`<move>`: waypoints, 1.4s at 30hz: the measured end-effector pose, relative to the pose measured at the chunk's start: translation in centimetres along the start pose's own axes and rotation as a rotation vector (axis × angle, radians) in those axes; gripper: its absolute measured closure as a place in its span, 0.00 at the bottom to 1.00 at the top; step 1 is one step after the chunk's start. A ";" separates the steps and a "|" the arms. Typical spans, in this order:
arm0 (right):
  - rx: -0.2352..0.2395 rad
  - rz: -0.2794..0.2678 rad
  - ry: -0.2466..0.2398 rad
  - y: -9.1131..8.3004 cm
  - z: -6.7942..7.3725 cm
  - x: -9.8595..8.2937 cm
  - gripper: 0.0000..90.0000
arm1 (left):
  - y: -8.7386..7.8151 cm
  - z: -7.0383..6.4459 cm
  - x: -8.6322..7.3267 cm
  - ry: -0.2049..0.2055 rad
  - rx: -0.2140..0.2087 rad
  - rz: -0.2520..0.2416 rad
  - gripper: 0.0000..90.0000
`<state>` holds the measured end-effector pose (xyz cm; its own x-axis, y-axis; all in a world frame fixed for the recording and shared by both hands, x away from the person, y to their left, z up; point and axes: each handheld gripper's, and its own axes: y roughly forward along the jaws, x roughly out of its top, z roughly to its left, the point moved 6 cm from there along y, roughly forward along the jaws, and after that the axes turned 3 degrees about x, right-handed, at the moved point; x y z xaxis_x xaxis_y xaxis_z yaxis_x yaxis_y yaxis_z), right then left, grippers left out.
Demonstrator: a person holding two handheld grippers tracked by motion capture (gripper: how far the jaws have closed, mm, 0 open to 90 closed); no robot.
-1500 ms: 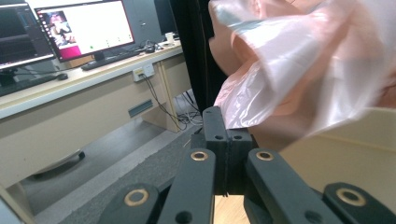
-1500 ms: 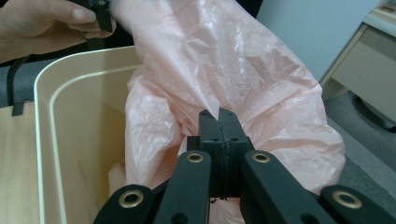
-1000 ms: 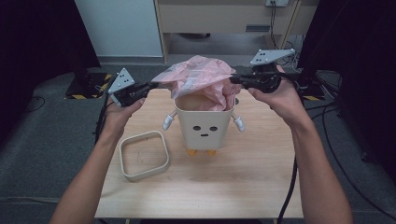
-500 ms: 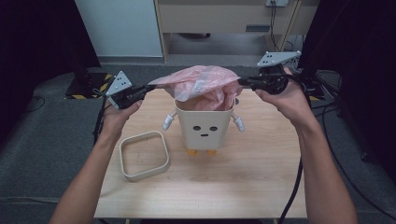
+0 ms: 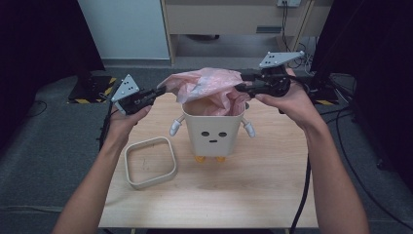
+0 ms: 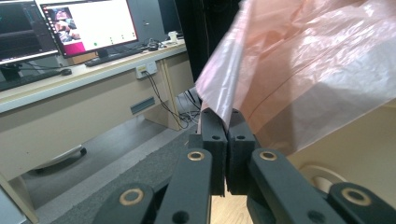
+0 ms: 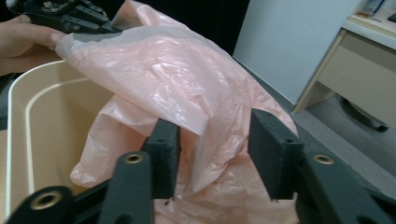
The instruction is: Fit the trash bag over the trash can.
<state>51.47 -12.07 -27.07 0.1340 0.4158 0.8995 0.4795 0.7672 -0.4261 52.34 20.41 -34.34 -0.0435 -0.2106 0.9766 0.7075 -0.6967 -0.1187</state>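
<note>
A cream bin with a face, small arms and orange feet stands mid-table. A pink plastic bag sits in its mouth and billows above the rim. My left gripper is left of the bin, shut on the bag's left edge, and the film stretches away from the jaws over the bin's wall. At the bag's right side, my right gripper is open, its jaws standing either side of a loose fold of the bag. The bin's inside shows beneath.
A cream square ring frame lies flat on the wooden table left of the bin. Desks with monitors and cables stand on the grey floor beyond the table. The other hand and its gripper show past the bag.
Half a second ago the bag was stretched flat between both grippers. Now its right side has slackened and bunched, and the right hand has shifted slightly back toward the bin.
</note>
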 end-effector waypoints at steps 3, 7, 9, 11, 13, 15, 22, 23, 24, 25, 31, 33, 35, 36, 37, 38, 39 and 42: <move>0.017 0.015 -0.025 0.6 0.3 0.1 0.93 | 0.0 0.0 0.1 0.003 0.003 -0.007 0.95; 0.031 0.029 -0.032 1.0 0.5 0.0 1.00 | 0.2 0.3 0.1 0.006 0.036 -0.012 0.71; 0.036 0.030 -0.039 1.0 0.5 0.0 1.00 | 0.4 0.7 0.0 -0.005 0.063 -0.018 0.62; 0.044 0.021 -0.041 1.0 0.6 0.0 1.00 | 0.6 1.1 -0.1 -0.012 0.076 -0.022 0.49; 0.052 0.018 -0.044 0.9 0.7 0.0 1.00 | 1.1 1.4 -0.1 -0.024 0.064 -0.021 0.42; 0.053 0.018 -0.045 0.9 0.7 0.0 1.00 | 1.2 1.3 0.1 -0.023 0.053 -0.027 0.40; 0.060 0.009 -0.036 1.2 0.7 0.1 1.00 | 1.9 -0.2 1.3 -0.019 -0.011 -0.001 0.71; 0.060 0.009 -0.036 1.2 0.7 0.1 1.00 | 1.9 -0.2 1.3 -0.019 -0.011 -0.001 0.78; 0.058 0.009 -0.037 1.3 0.8 0.1 1.00 | 1.9 -0.3 1.4 -0.032 -0.020 0.010 0.78; 0.054 0.011 -0.037 1.2 0.8 0.0 1.00 | 1.9 -0.3 1.4 -0.036 -0.015 0.029 0.86; 0.027 -0.007 -0.033 0.1 0.6 0.1 1.00 | 1.7 1.2 0.9 -0.124 0.052 0.094 0.99; 0.014 -0.018 -0.039 -1.0 0.5 0.2 1.00 | 1.7 1.5 1.0 -0.134 0.068 0.090 1.00; 0.003 -0.013 -0.043 -1.6 0.4 0.1 1.00 | 1.9 1.6 0.9 -0.115 0.079 0.087 1.00; 0.003 -0.013 -0.043 -1.6 0.4 0.1 1.00 | 1.9 1.6 0.9 -0.111 0.084 0.092 1.00; 0.001 -0.013 -0.045 -1.8 0.3 -0.1 1.00 | 2.0 1.6 0.8 -0.112 0.084 0.095 1.00; -0.005 -0.012 -0.040 -2.2 0.2 -0.4 1.00 | 2.0 1.6 0.8 -0.109 0.088 0.097 1.00; -0.008 -0.006 -0.039 -2.3 0.2 -0.7 1.00 | 2.0 1.6 0.7 -0.106 0.091 0.100 1.00; -0.013 0.002 -0.032 -2.6 0.1 -1.4 1.00 | 2.0 1.8 0.7 -0.100 0.115 0.103 1.00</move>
<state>50.01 -14.57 -27.23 0.1072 0.4334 0.8948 0.4907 0.7597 -0.4267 55.01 20.15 -33.60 0.1002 -0.2034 0.9740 0.7805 -0.5910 -0.2037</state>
